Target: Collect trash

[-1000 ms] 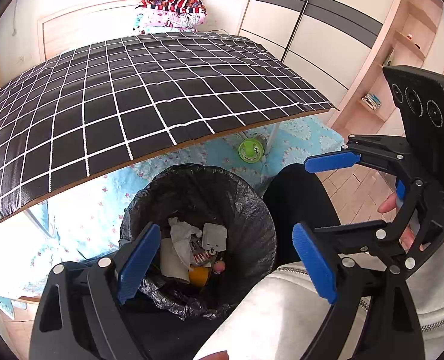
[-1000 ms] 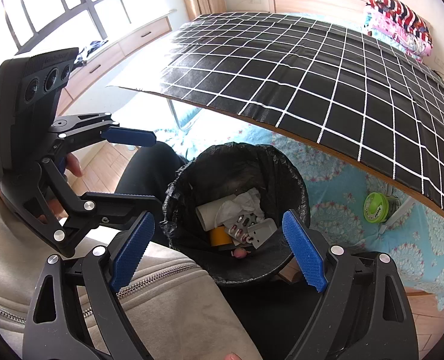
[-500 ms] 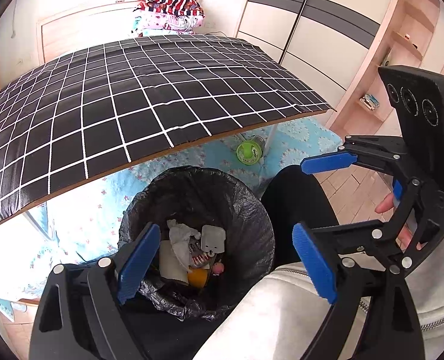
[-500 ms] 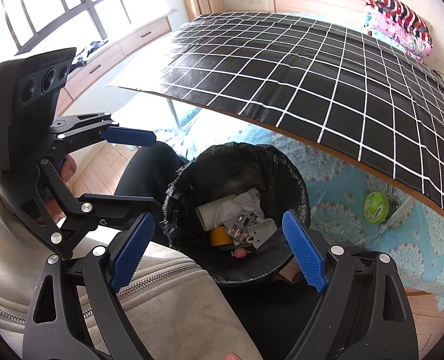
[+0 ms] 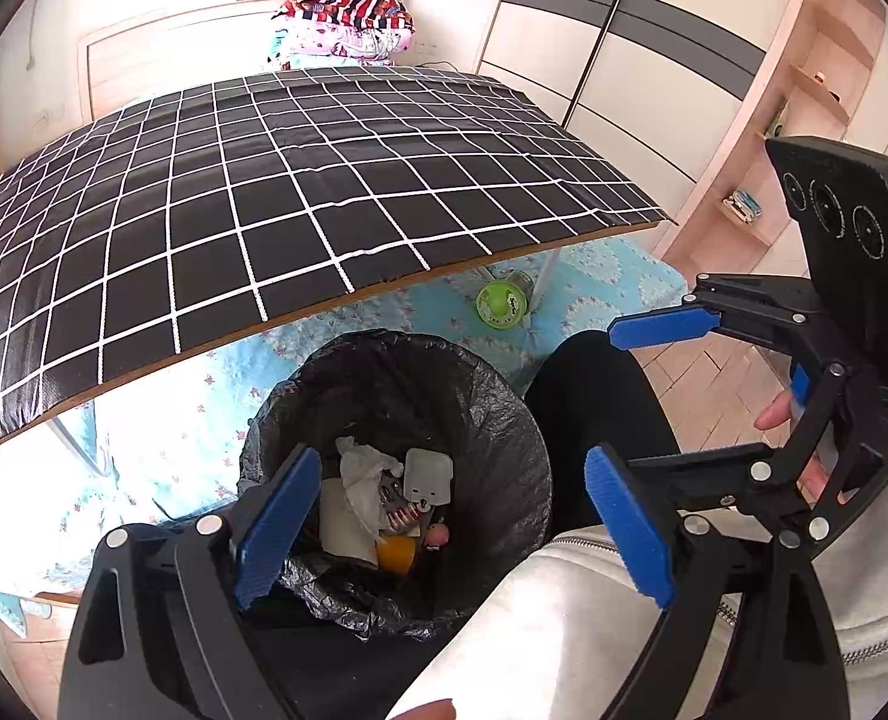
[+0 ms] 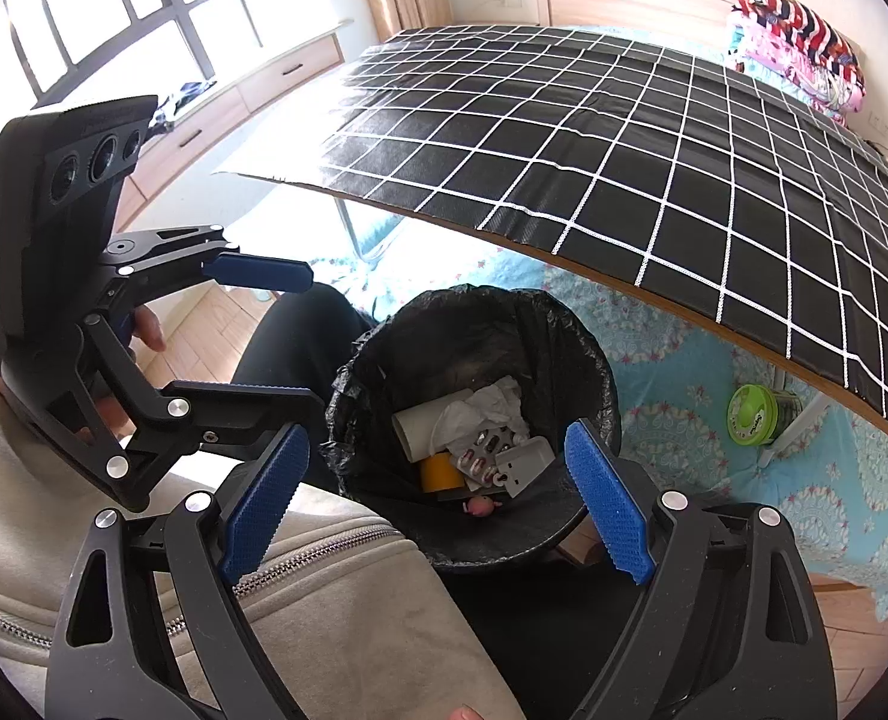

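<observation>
With paper, a pill strip and other trash (image 6: 480,438) already lying in the lined bin (image 6: 594,348) under the bare table (image 6: 654,180), both the left gripper (image 5: 450,528) and right gripper (image 6: 438,498) hang wide and empty above it, so collecting looks nearly done.

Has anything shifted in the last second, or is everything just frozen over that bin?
Nothing visibly changed. Both grippers, the left and the right, hang open and empty over the black-lined trash bin, and the tissue, orange roll and white plug lie inside as before. The green jar is on the floor under the table.
</observation>
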`<state>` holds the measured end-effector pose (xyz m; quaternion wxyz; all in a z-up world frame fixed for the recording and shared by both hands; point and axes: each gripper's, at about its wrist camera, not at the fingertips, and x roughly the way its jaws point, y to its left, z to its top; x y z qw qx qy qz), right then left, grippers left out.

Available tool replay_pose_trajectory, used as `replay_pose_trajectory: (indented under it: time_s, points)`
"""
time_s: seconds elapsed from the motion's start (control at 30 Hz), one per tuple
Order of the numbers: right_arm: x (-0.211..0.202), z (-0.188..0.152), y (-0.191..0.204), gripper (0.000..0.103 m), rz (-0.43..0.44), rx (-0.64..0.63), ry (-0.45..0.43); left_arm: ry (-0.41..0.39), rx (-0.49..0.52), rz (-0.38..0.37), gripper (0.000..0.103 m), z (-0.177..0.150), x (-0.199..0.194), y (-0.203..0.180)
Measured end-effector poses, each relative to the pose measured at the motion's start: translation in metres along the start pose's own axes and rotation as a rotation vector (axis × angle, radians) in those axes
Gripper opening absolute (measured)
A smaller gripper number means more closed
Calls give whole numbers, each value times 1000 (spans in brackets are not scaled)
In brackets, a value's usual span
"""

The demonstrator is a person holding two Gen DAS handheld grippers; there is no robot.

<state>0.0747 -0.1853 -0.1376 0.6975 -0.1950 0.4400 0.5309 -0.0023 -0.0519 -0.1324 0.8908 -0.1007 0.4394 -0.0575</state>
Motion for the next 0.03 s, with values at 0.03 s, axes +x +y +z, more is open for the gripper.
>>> replay_pose_trajectory:
  time_s: [0.03]
  points:
    - [0, 0, 0, 87, 0, 0, 0, -1, 0, 0, 87, 0, 0, 0]
